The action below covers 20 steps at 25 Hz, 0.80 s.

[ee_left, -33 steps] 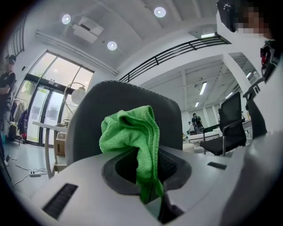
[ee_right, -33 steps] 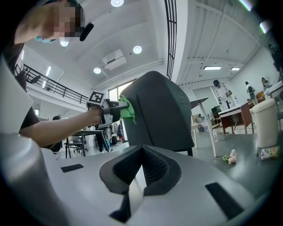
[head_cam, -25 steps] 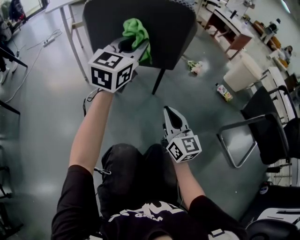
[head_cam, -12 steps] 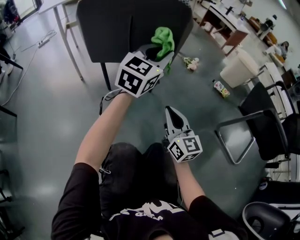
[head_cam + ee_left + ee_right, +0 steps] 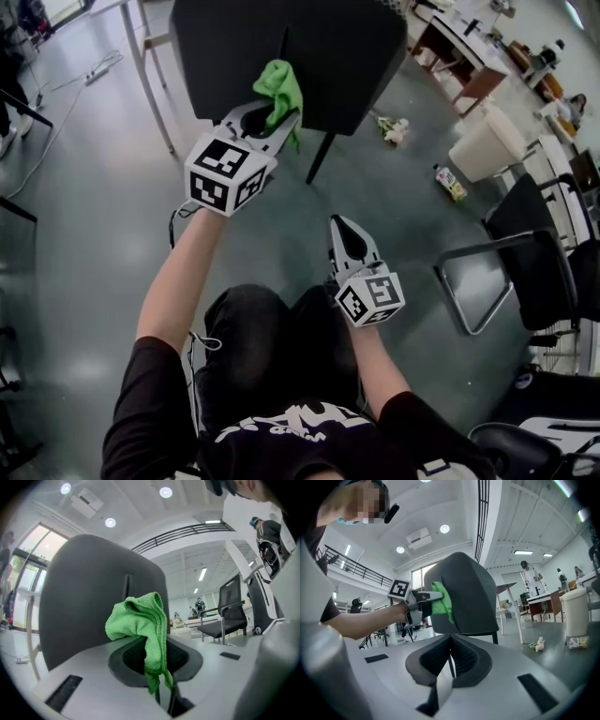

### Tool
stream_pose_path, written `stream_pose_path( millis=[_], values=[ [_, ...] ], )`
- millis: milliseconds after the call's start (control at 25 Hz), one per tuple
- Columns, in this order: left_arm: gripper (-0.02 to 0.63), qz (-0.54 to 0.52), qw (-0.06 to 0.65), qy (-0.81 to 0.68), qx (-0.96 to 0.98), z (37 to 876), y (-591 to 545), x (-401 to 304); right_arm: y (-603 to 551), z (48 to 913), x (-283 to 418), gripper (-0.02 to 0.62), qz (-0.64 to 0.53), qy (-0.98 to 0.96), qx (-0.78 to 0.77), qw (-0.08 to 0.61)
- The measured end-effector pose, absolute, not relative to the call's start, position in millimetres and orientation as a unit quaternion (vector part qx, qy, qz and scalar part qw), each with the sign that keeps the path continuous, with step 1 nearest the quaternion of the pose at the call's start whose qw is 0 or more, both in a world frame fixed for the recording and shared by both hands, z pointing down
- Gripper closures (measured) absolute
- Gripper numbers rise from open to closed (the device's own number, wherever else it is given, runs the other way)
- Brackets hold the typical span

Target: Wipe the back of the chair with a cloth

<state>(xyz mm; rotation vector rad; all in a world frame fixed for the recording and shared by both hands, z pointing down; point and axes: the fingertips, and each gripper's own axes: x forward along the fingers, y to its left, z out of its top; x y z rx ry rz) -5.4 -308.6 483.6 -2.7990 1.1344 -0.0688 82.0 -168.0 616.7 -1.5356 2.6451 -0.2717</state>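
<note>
Since half a second ago the left gripper (image 5: 267,117) has swung from the right side of the chair back (image 5: 347,52) to just left of its middle seam, carrying the green cloth (image 5: 279,82) with it. Its jaws are clamped on the cloth's lower tail, and the bunched upper part appears to lie against the dark face of the chair back, about midway up. The right gripper (image 5: 339,225) hangs well short of the chair, low and to its near side, with its jaws pressed together on nothing. By the look of it the wiping is under way, mid-stroke across the chair back. The next move likely calls for keeping the cloth pushed flat to the surface while sweeping on toward the left edge, then working lower or higher to cover the parts not yet reached.
</note>
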Motion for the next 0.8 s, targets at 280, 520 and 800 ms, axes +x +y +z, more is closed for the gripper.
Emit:
stream_pose_path(
  millis=[280,520,800],
  values=[
    [0.543,-0.035,0.029,0.496,-0.867,517,-335,-138,-167,620,68,0.598,-0.091,0.869,-0.486,0.029],
    [0.543,-0.038,0.0,0.554,-0.832,545,-351,-202,-166,627,67,0.598,-0.093,0.869,-0.486,0.025],
    [0.543,-0.04,0.005,0.546,-0.837,550,-364,-186,-163,628,64,0.598,-0.094,0.869,-0.485,0.022]
  ],
)
